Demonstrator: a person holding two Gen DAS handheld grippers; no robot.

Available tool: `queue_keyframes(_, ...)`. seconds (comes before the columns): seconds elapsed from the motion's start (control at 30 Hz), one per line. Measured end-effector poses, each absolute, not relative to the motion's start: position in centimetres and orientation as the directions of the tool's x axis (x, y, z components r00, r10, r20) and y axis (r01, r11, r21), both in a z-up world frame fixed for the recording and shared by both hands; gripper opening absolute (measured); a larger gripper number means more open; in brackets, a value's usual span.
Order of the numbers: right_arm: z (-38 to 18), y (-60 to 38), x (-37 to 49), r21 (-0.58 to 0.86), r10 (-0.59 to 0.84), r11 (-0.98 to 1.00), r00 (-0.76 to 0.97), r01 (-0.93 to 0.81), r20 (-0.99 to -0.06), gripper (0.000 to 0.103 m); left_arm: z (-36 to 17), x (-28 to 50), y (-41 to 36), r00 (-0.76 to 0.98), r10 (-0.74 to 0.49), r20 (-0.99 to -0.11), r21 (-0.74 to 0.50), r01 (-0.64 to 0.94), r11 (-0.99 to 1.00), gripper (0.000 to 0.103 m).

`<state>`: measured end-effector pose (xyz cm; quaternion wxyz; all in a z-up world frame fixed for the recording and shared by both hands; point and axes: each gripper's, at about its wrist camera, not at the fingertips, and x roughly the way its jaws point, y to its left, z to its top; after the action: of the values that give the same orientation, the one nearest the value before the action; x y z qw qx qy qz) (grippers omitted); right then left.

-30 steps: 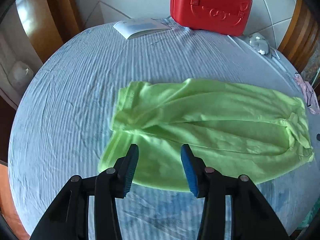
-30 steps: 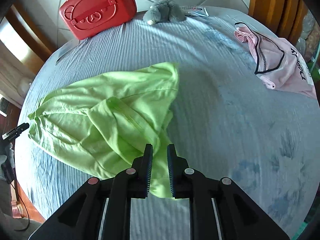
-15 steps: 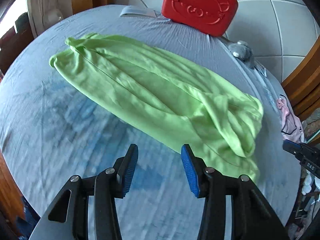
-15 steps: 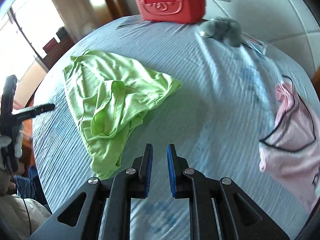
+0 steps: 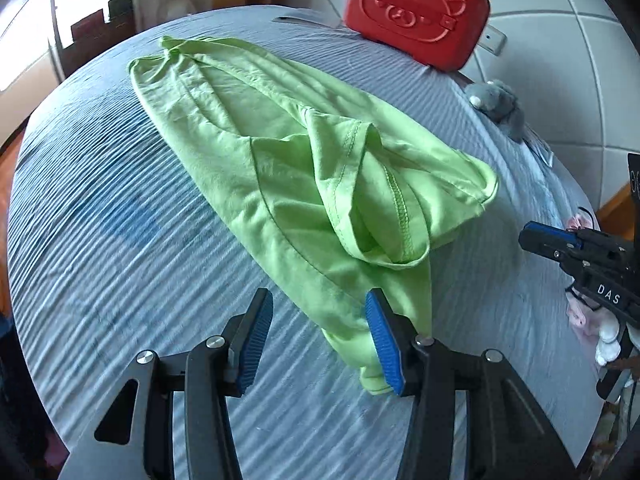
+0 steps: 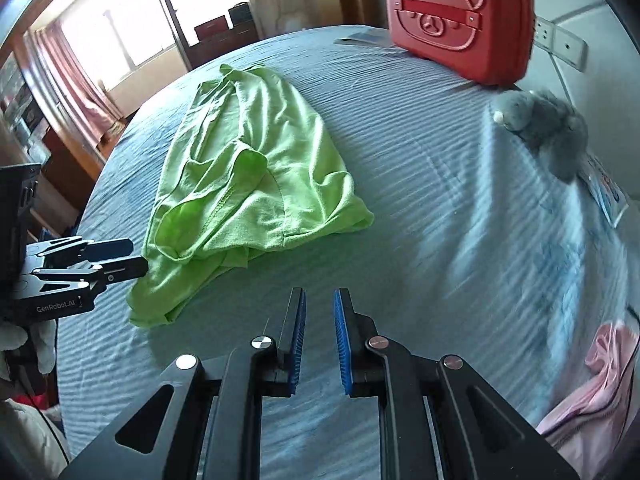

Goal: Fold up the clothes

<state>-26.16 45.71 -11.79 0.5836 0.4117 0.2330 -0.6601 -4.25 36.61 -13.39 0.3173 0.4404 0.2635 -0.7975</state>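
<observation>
A lime-green garment lies crumpled along the blue-grey bedsheet, its near end bunched into folds. My left gripper hovers over the garment's near corner. Its jaws are opening, and the cloth lies below the gap without the pads pressing on it. From the right wrist view the garment is at the left, with the left gripper at its lower left edge. My right gripper hangs over bare sheet to the right of the garment, almost closed to a narrow slit with nothing in it. It also shows as the right gripper at the picture's right edge.
A red bear-faced case stands at the far edge of the bed by the tiled wall. A grey plush toy lies beside it. A pink garment lies at the near right. Wooden bed frame and furniture surround the bed.
The right gripper no longer has the green cloth between its fingers and has drawn back over bare sheet. The left gripper swept along the garment to its bunched end, and both views rolled.
</observation>
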Motion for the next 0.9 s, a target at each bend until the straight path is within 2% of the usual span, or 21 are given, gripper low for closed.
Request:
queue_keyframes(0.07,-12.1,45.1,-26.5,0.161,-0.579,-0.16,0.04,0.974,-0.814,0.015,-13.7,-4.6,37.4,-0.377,-0.301,-0.876,-0.126,0.781,-0.612,0.057)
queue_keyframes(0.13,-12.5,44.4,-26.8,0.15,-0.578,-0.111,0.059,0.983,-0.814,0.029,-13.9,-4.9,37.8,-0.351,-0.317,-0.881,-0.119,0.813,-0.57,0.061)
queue_keyframes(0.3,-12.8,42.1,-27.7,0.107,-0.579,-0.062,0.052,0.992,-0.813,0.033,-15.2,-6.1,37.1,-0.258,-0.35,-0.9,-0.073,0.884,-0.462,0.063)
queue_keyframes(0.4,-13.1,41.1,-28.4,0.037,-0.569,-0.053,0.001,0.998,-0.822,0.05,-15.5,-6.6,37.0,-0.225,-0.366,-0.903,-0.053,0.904,-0.425,0.064)
queue_keyframes(0.53,-13.3,40.5,-29.1,0.012,-0.588,-0.018,0.0,1.0,-0.809,0.051,-15.5,-7.1,36.7,-0.186,-0.367,-0.911,-0.038,0.926,-0.375,0.064)
queue_keyframes(0.6,-13.5,40.0,-29.0,0.008,-0.593,0.027,0.022,1.0,-0.805,0.05,-15.3,-7.2,36.7,-0.188,-0.363,-0.913,-0.046,0.93,-0.365,0.056)
queue_keyframes(0.63,-13.7,39.7,-28.9,0.012,-0.589,0.054,0.042,0.998,-0.807,0.047,-15.3,-7.3,36.7,-0.189,-0.361,-0.913,-0.051,0.932,-0.36,0.038)
queue_keyframes(0.67,-14.2,39.3,-28.8,0.025,-0.565,0.08,0.066,0.996,-0.822,0.037,-15.1,-7.5,36.9,-0.196,-0.357,-0.913,-0.057,0.929,-0.366,0.011)
queue_keyframes(0.7,-14.6,39.0,-28.6,0.035,-0.545,0.102,0.085,0.994,-0.834,0.016,-15.0,-7.7,37.1,-0.204,-0.353,-0.913,-0.063,0.926,-0.372,0.01)
queue_keyframes(0.73,-14.4,38.9,-28.5,0.019,-0.556,0.1,0.072,0.995,-0.828,0.007,-14.8,-8.0,37.3,-0.211,-0.349,-0.913,-0.069,0.923,-0.378,0.008)
queue_keyframes(0.9,-11.8,39.2,-29.3,0.127,-0.601,0.091,0.156,0.988,-0.784,0.007,-14.0,-7.2,36.6,-0.23,-0.327,-0.917,-0.088,0.915,-0.395,0.006)
